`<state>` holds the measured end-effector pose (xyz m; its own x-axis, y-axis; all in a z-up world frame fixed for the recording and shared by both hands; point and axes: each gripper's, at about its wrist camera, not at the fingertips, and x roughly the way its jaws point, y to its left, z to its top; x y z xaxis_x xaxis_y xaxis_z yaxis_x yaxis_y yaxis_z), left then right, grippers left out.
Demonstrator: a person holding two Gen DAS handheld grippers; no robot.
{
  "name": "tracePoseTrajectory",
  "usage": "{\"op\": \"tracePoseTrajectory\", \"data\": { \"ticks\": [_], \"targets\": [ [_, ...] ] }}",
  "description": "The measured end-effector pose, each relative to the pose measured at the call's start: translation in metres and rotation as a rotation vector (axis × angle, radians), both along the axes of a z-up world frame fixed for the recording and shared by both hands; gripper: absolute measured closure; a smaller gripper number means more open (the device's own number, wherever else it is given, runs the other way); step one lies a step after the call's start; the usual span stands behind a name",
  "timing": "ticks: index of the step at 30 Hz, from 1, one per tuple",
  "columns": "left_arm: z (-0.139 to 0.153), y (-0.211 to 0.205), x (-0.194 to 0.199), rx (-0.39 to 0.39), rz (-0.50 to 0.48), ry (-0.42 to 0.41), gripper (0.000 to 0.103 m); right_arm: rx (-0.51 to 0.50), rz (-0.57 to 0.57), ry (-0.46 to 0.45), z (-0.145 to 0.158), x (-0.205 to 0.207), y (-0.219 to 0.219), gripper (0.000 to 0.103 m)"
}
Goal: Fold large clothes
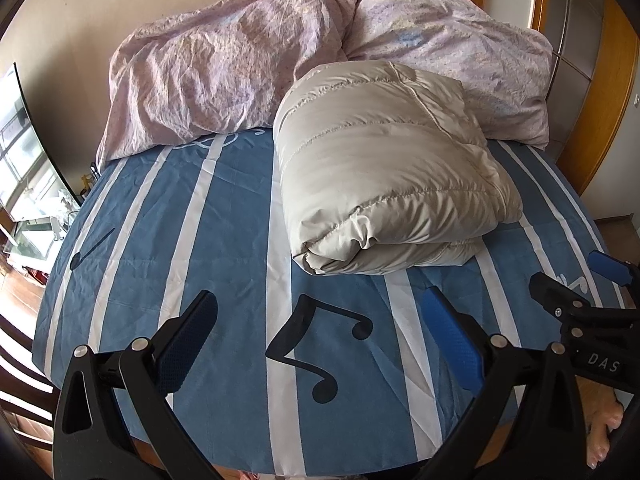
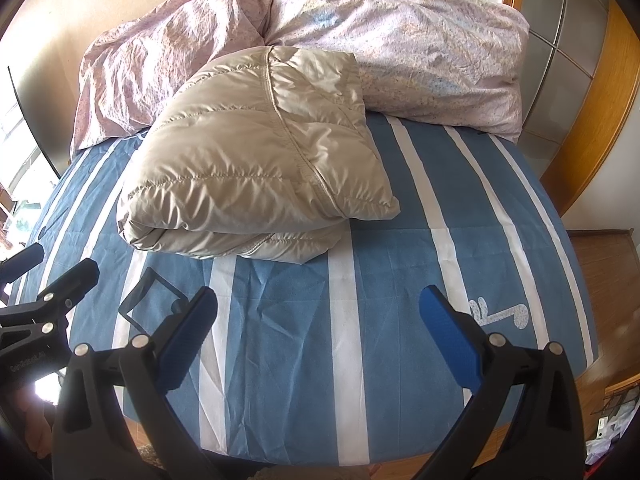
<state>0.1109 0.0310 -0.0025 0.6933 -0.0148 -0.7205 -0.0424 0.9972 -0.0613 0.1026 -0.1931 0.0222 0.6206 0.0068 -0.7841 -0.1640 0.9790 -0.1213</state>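
A beige puffy down jacket lies folded into a thick bundle on the blue and white striped bed sheet; it also shows in the right wrist view. My left gripper is open and empty, held over the sheet near the bed's front edge, short of the jacket. My right gripper is open and empty, also over the sheet in front of the jacket. The right gripper shows at the right edge of the left wrist view, and the left gripper at the left edge of the right wrist view.
A crumpled pink duvet is piled behind the jacket against the wall. A wooden wardrobe stands at the right of the bed. A glass cabinet is at the left. Wooden floor lies to the right.
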Motion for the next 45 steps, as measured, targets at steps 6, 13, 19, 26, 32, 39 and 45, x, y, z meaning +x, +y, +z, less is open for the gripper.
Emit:
{"op": "tracePoseTrajectory", "data": {
  "ticks": [6,13,19,26,32,39,45],
  "targets": [
    [-0.0015,0.0021,0.0021,-0.013,0.002,0.009,0.001,-0.001,0.003,-0.001,0.0,0.0009,-0.0003,0.002],
    [-0.0019,0.0013,0.0021,-0.013,-0.002,0.007,0.001,0.001,0.002,-0.001,0.0001,0.0005,-0.0006,0.002],
    [-0.0017,0.0013,0.0022,-0.014,-0.002,0.007,0.001,0.002,0.0,0.001,-0.0006,0.0007,-0.0015,0.002],
    [-0.0016,0.0009,0.0025,-0.013,-0.002,0.007,0.001,0.003,0.004,0.0,-0.0014,0.0007,-0.0015,0.002],
    [-0.002,-0.0001,0.0022,-0.01,0.0,0.006,0.001,0.004,0.004,0.0,-0.0019,0.0007,-0.0017,0.002],
    [-0.004,-0.0026,0.0027,-0.01,-0.007,0.009,0.001,0.005,0.003,0.001,-0.0021,0.0009,-0.0027,0.002],
    [-0.004,-0.0032,0.0029,-0.01,-0.007,0.008,0.001,0.005,0.004,0.001,-0.0024,0.0011,-0.003,0.002]
  ]
}}
